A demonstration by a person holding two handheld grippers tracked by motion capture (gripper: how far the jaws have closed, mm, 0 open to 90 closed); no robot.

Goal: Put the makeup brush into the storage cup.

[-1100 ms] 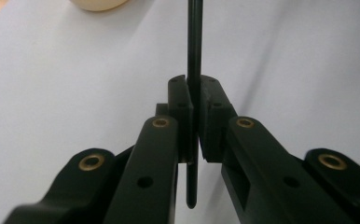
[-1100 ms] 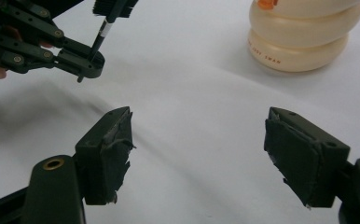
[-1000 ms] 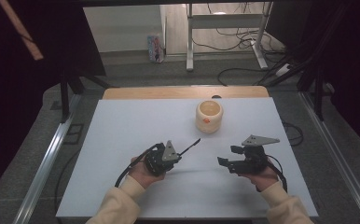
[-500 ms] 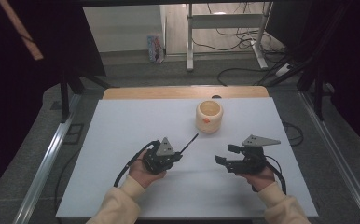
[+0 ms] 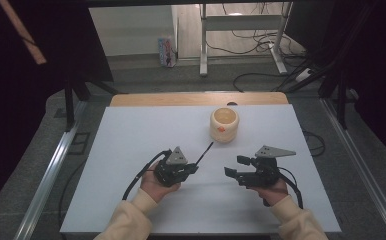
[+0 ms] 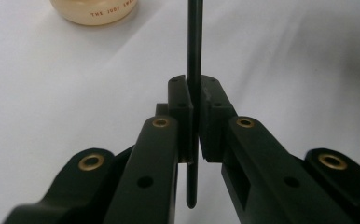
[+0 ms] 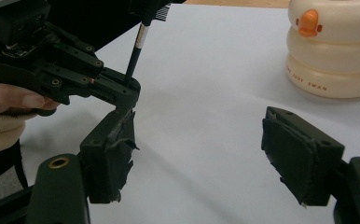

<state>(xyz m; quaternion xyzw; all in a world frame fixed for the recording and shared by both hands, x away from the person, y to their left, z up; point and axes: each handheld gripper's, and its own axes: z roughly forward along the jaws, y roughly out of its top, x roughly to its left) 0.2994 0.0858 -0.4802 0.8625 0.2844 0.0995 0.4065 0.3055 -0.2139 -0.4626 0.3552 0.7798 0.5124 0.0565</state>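
Our left tool (image 5: 193,169) is clamped tight on a thin black stick (image 5: 204,153), its jaws pressed against the shaft on both sides, as the left gripper view shows with the stick (image 6: 194,42) running straight up between them. In the right gripper view the stick (image 7: 136,51) has a pale band and a small comb-like head at its far end. The stick slants up and away from the tool toward the cream cup (image 5: 224,124), its tip stopping short of the cup's base. Our left hand (image 5: 153,181) wraps the tool from below, forearm coming in at a slant from the near edge.

Our right tool (image 5: 233,167) holds nothing; its jaws stand well apart over bare counter (image 5: 131,135), and both pads (image 7: 303,158) are bare. It points sideways toward the left tool, level with it, the right hand (image 5: 271,188) gripping it from behind. The two tools sit near each other but apart.

The cup, ringed and marked with a small orange bump, stands beyond both tools, toward the far edge of the counter. From the cup leftward the white surface lies open; to its right a narrower strip runs to the counter's edge.
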